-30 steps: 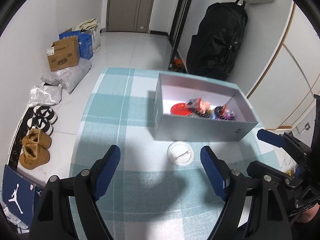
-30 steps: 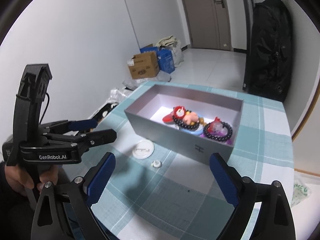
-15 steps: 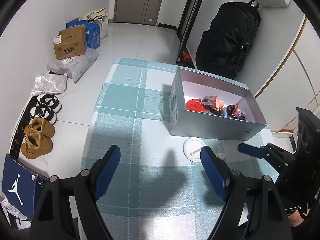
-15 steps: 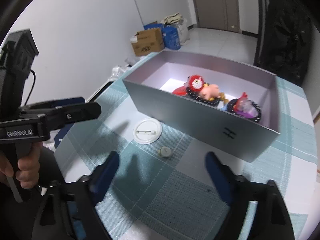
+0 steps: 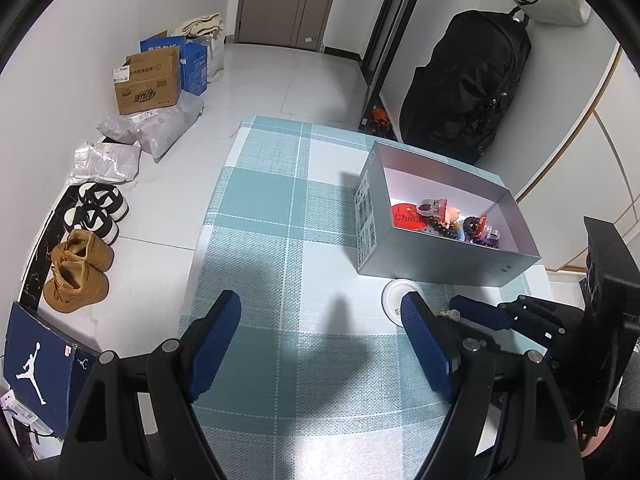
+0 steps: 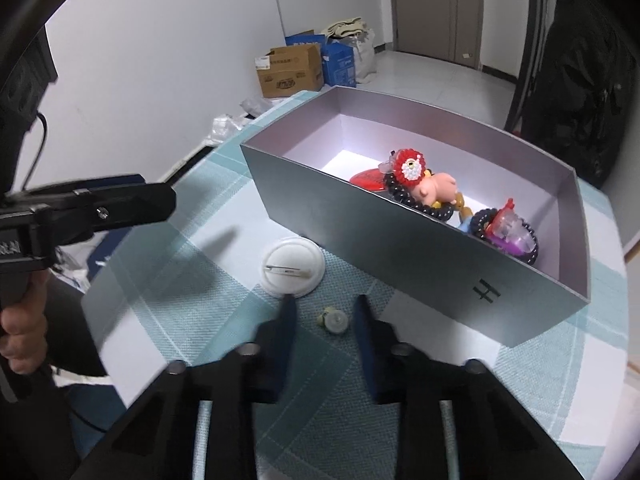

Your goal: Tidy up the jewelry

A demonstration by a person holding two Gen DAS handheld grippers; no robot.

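A silver box (image 6: 400,236) on the checked tablecloth holds a red badge, bead bracelets and charms (image 6: 424,188); it also shows in the left wrist view (image 5: 440,256). A white pin badge (image 6: 292,266) lies face down in front of the box. A small pale stud (image 6: 334,320) lies on the cloth between my right gripper's (image 6: 324,312) fingers, which are partly closed around it without touching. My left gripper (image 5: 320,320) is wide open and empty, held over the cloth to the left of the box.
The table (image 5: 280,216) ends at its left edge above the floor, where shoes (image 5: 76,272), bags and cardboard boxes (image 5: 148,80) lie. A black backpack (image 5: 464,88) stands behind the table. My left gripper's side appears at the left of the right wrist view (image 6: 100,204).
My right gripper has lowered toward the small stud and its fingers have narrowed around it. My left gripper has drawn back and to the left, away from the box.
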